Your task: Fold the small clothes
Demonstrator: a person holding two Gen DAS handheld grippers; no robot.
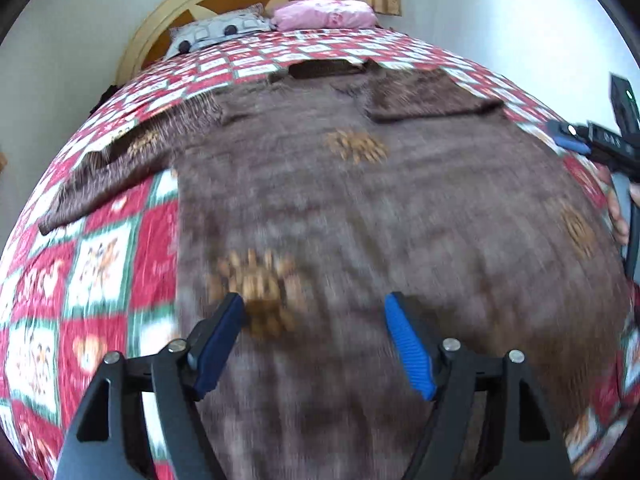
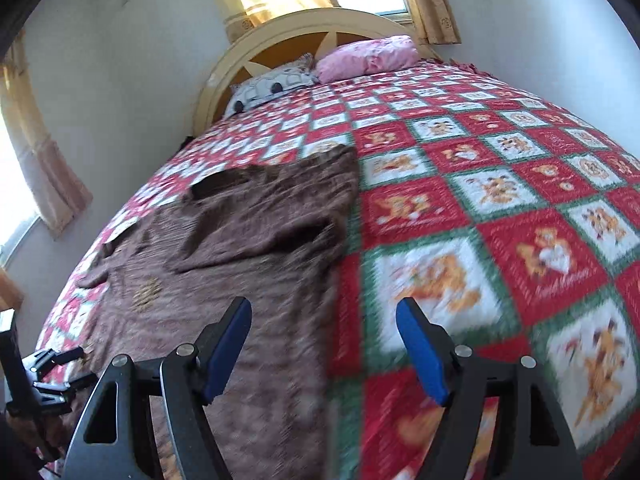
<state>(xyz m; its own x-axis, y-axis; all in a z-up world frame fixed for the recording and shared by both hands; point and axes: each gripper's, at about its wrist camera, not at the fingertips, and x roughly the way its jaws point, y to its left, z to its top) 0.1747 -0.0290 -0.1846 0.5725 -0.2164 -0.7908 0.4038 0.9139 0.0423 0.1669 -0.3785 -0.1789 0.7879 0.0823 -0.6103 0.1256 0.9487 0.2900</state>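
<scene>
Both grippers, left (image 1: 314,312) and right (image 2: 324,316), are held wide and empty above what seems a brown garment (image 1: 360,208) spread on the quilt (image 2: 500,200).

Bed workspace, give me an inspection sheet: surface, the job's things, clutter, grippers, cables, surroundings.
Surface: red, white and green checked quilt covering the bed.
Job's things: brown knitted sweater with tan motifs spread flat, one sleeve folded across its chest, the other stretched out to the side.
Clutter: grey patterned pillow and pink pillow at the head end.
Grippers: left gripper open above the sweater; right gripper open at the sweater's edge; nothing held.
Cables: nothing seen.
Surroundings: cream arched headboard, tan curtains, white walls.
</scene>
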